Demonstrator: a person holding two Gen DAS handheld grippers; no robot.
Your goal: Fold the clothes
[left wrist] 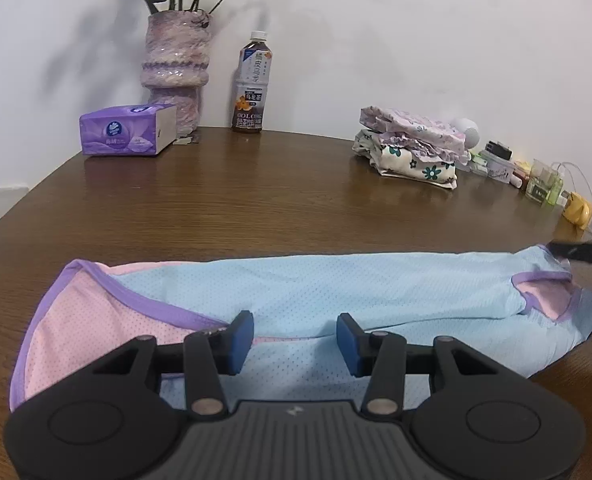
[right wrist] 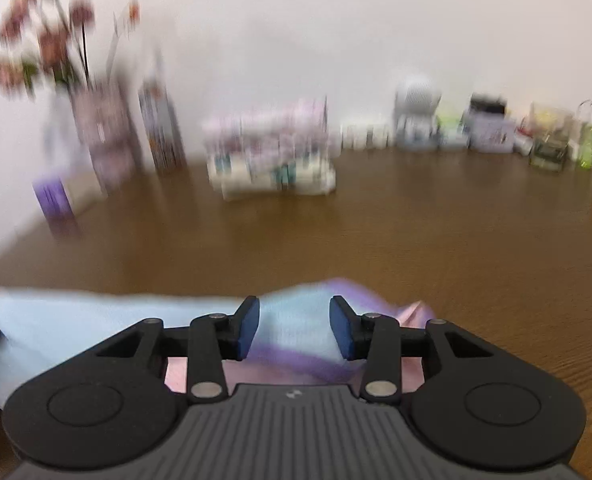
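While the light blue garment (left wrist: pixel 335 292) is lying stretched across the near side of the wooden table (left wrist: pixel 276 200), the left gripper (left wrist: pixel 294 338) is hovering over its middle, fingers spread wide — gripping nothing. The right gripper (right wrist: pixel 294 328) is straddling a raised blue fold, pads apart — the view is blurred.

Garment (left wrist: pixel 296 292) front; folded pile (left wrist: pixel 411 148) behind right.

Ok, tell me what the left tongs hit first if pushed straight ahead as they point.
The left tongs are open over the blue garment, so they would meet that cloth first. Beyond it lies bare table, then probably the wall; depth is unclear.
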